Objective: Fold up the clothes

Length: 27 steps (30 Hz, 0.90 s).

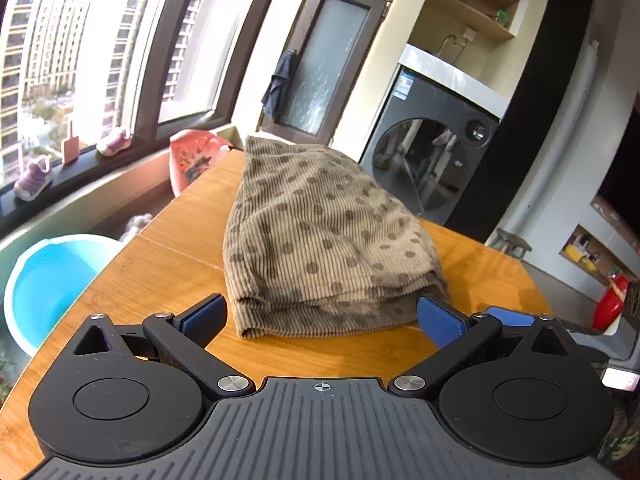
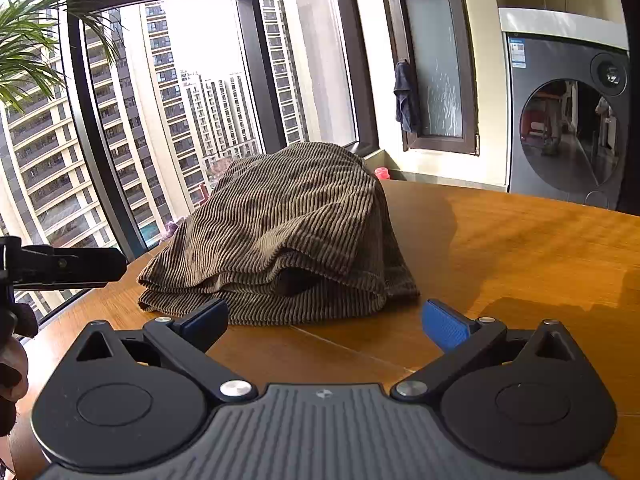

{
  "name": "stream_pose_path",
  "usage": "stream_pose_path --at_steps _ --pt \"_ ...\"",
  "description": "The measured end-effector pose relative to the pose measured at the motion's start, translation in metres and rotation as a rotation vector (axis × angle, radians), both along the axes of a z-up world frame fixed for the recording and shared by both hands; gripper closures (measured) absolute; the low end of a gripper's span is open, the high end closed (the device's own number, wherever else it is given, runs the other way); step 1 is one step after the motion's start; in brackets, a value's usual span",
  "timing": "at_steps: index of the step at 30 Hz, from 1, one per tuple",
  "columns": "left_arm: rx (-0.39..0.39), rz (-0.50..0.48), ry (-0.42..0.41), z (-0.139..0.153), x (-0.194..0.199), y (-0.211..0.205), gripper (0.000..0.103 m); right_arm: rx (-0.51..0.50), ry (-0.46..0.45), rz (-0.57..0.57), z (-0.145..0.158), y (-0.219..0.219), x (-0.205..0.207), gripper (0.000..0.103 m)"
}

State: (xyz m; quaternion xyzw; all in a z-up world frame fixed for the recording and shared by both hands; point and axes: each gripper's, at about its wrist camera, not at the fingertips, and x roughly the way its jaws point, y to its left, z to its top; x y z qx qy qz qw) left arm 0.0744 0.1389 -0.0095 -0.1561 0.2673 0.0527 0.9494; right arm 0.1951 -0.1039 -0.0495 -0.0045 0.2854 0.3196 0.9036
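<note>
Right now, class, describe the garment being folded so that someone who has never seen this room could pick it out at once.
Find the orange wooden table beside the big window, with a grey washing machine behind it. On the table lies one bundle, the folded corduroy garment, stacked in layers. It is brown, ribbed and covered in darker dots, unlike the plain dark cloth hanging on the frosted door.

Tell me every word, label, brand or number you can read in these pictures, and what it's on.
No text here can be read.
Blue and white sticker on the washing machine: print too small and blurred to read in either view.
Red and yellow items at the right edge of the left view: no lettering can be made out.
Polka-dot corduroy garment and wooden table: no text shows.
</note>
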Motion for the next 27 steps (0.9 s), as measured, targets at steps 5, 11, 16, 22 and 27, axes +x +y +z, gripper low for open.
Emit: stream_pose_path --at_steps 5,11,16,22,27 --pt "0.098 0.065 0.063 -0.01 -0.031 -0.037 0.0 -0.044 0.029 -0.079 -0.004 -0.014 -0.022 0.0" --pt "0.099 0.11 0.128 -0.025 -0.034 -0.038 0.0 -0.054 0.006 -0.1 -0.005 -0.023 -0.036 0.0" --pt "0.141 0.126 0.152 -0.024 -0.029 -0.045 0.0 -0.055 0.03 -0.094 -0.005 -0.019 -0.03 0.0" --pt "0.155 0.124 0.164 -0.024 -0.027 -0.046 0.0 -0.096 0.037 -0.089 -0.006 -0.011 -0.027 0.0" --pt "0.164 0.124 0.172 -0.024 -0.024 -0.047 0.0 -0.119 0.059 -0.088 -0.007 -0.01 -0.026 0.0"
